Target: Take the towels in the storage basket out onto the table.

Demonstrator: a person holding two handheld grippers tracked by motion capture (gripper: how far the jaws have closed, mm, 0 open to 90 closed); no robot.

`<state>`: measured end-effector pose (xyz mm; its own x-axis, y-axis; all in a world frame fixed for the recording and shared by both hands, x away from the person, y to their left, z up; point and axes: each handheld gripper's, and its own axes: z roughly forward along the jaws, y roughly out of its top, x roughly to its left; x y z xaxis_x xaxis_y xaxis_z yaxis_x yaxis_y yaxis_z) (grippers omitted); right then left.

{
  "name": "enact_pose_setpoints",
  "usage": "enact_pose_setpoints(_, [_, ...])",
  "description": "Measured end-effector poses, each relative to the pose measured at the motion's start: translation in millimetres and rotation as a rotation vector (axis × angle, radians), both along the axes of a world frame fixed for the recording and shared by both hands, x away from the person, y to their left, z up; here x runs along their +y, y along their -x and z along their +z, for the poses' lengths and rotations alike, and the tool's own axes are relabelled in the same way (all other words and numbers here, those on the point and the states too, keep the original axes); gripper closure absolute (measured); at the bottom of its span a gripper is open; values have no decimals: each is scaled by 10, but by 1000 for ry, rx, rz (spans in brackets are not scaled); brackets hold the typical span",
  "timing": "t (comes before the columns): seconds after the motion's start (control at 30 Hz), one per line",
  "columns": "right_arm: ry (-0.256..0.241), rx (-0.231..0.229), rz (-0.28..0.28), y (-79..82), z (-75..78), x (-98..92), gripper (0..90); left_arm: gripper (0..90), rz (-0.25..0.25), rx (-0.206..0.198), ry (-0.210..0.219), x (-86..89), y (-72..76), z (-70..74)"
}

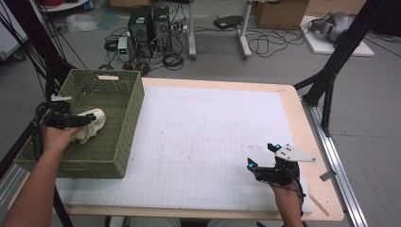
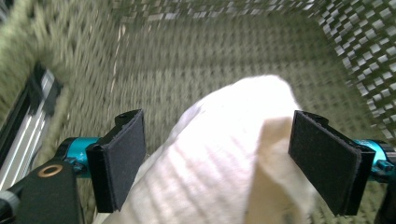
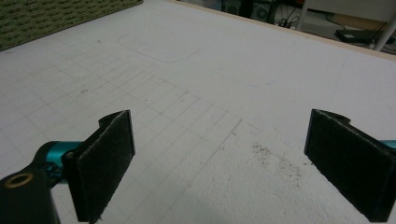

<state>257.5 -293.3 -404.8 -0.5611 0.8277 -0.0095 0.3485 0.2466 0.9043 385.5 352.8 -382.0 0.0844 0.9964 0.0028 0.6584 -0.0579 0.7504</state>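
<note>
A cream-white cloth (image 1: 94, 126) lies bunched in the green woven basket (image 1: 135, 99) at the table's left. My left gripper (image 1: 84, 120) reaches into the basket from its left side. In the left gripper view the cloth (image 2: 224, 158) bulges up between the wide-apart jaws of my left gripper (image 2: 219, 144), which is open; the basket's wall (image 2: 210, 56) rises behind. My right gripper (image 1: 261, 156) hovers low over the white gridded mat (image 1: 213, 127) near the front right, open. Between the jaws of my right gripper (image 3: 219, 149) there is just bare mat (image 3: 196, 70).
The basket's corner (image 3: 56, 16) sits far across the mat from my right gripper. Dark specks (image 3: 275, 158) mark the mat ahead of it. The wooden table edge (image 1: 302, 123) runs along the right. Computers and cables (image 1: 151, 28) crowd the floor beyond the table.
</note>
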Motion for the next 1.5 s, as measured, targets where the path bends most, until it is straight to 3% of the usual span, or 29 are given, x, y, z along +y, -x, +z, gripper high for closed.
enact_pose_setpoints(0.1, [2,-1,0,-1,-1,1,78,198,13,33,-2,8,-14,-35])
enact_pose_setpoints(0.17, [-2,6,-1,-1,-4,11,78,201,31,80,-14,22,-32,-80])
enact_pose_setpoints(0.2, [2,5,1,-2,-5,10,78,204,31,80,-14,22,-32,-80])
enact_pose_setpoints(0.23, [2,5,0,-2,-7,11,78,207,38,127,-32,31,-49,-120])
enact_pose_setpoints(0.3, [1,7,0,-2,-9,13,77,225,45,155,-49,38,-65,-158])
enact_pose_setpoints(0.43, [-3,9,4,2,-9,18,78,228,61,158,-60,60,-81,-181])
enact_pose_setpoints(0.6, [1,7,3,-3,-12,10,78,291,30,210,-74,52,-90,-226])
enact_pose_setpoints(0.8, [-2,12,6,-2,-11,13,78,659,5,272,-89,51,-76,-248])
enact_pose_setpoints(0.83, [-2,14,4,-1,-10,11,78,731,0,261,-99,53,-65,-222])
enact_pose_setpoints(0.9, [-4,12,4,-6,-13,3,78,785,-2,244,-88,56,-59,-200])
enact_pose_setpoints(0.93, [-3,11,4,-8,-14,-2,78,792,-2,244,-88,56,-59,-200])
enact_pose_setpoints(1.03, [-7,11,1,-10,-14,-13,78,802,-1,177,-52,60,-39,-133])
enact_pose_setpoints(1.07, [-11,15,-2,-7,-13,-14,78,804,-1,177,-52,60,-39,-133])
enact_pose_setpoints(1.1, [-13,16,-4,-6,-13,-15,78,805,14,137,-28,77,-22,-96])
enact_pose_setpoints(1.2, [-13,12,-3,-5,-11,-19,78,805,22,69,16,104,6,-38])
enact_pose_setpoints(1.23, [-13,12,-3,-4,-10,-18,78,804,22,69,16,104,6,-38])
enact_pose_setpoints(1.27, [-10,13,-5,-5,-10,-19,78,804,29,21,45,126,32,17])
enact_pose_setpoints(1.5, [-13,12,-15,0,-4,-16,78,804,24,-153,130,205,159,201])
